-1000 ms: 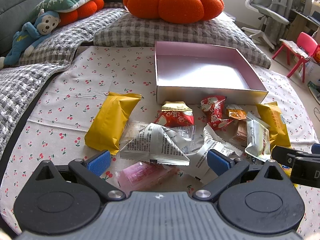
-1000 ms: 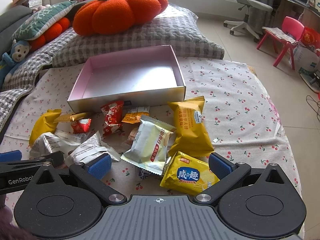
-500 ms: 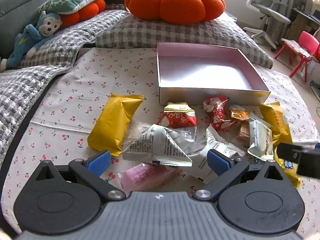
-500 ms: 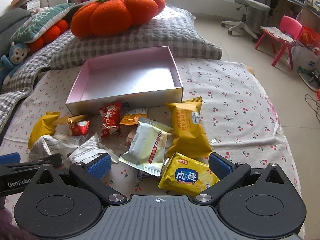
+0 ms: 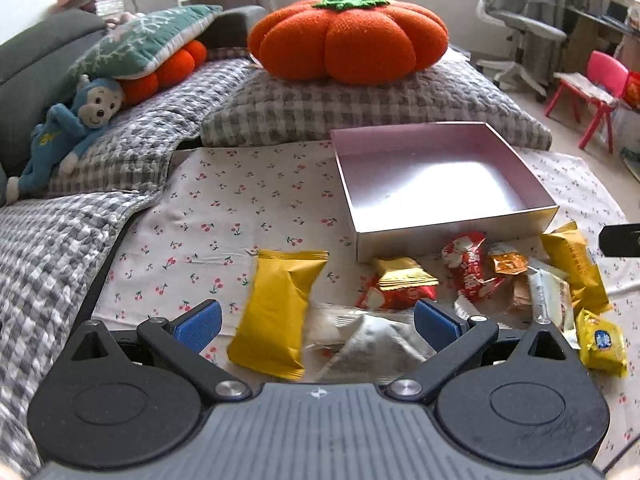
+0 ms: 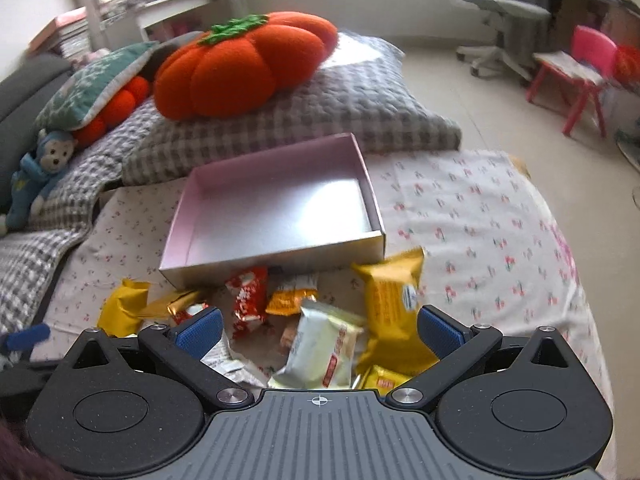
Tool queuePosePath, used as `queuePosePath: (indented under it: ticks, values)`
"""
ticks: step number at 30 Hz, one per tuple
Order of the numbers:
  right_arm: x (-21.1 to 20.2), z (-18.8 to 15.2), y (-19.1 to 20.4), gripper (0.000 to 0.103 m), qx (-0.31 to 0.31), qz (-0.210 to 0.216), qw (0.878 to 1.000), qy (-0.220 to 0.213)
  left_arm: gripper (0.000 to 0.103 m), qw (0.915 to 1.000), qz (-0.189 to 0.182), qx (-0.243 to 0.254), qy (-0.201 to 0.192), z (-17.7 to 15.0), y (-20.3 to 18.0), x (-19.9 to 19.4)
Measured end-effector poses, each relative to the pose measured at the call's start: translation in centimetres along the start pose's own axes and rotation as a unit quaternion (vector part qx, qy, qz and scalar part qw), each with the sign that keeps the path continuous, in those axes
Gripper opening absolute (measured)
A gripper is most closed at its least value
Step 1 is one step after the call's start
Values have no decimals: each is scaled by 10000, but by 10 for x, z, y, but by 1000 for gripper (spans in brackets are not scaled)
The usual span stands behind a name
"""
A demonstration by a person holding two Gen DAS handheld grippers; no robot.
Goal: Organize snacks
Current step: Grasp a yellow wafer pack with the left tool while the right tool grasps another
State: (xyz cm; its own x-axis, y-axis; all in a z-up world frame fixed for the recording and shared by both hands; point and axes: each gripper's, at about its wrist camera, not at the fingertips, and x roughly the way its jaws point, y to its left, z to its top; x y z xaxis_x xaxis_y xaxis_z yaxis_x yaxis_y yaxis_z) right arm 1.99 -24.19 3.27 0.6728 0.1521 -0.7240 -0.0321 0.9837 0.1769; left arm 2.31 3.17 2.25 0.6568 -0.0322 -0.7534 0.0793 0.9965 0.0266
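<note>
While both grippers gape (nothing held), snacks (image 5: 280, 308) lie beside box (image 5: 452, 236).

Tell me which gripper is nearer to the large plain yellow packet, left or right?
Left. The left gripper is open right over the plain yellow packet; the right gripper is over the packets further right.

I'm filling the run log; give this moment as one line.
left gripper: open, over snacks | right gripper: open | pink box: empty
</note>
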Motion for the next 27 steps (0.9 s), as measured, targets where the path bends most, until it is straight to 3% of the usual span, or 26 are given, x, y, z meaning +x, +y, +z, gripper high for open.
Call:
queuePosePath:
  ticks: [4, 8, 13, 18, 20, 24, 27]
  values:
    - [5, 14, -2, 103, -166, -10, 9999, 39, 103, 9995, -220, -91, 226, 13, 20, 13]
    - [21, 21, -18, 103, 108, 97, 9998, 121, 102, 9988, -278, -400, 108, 10, 36, 24]
    - [48, 11, -45, 95, 745, 675, 9932, 590, 94, 9976, -474, -404, 297, 3, 49, 43]
    - [59, 7, -56, 93, 815, 534, 9940, 488, 84, 9944, -834, -584, 298, 1, 60, 60]
    - [63, 5, -59, 88, 838, 500, 9941, 472, 82, 9933, -927, -575, 393, 1, 61, 69]
    - [78, 3, -65, 66, 899, 168, 9941, 585, 76, 9930, -968, -468, 497, 1, 64, 79]
    - [89, 0, -71, 63, 1015, 31, 9923, 714, 72, 9932, -958, -447, 479, 2, 68, 81]
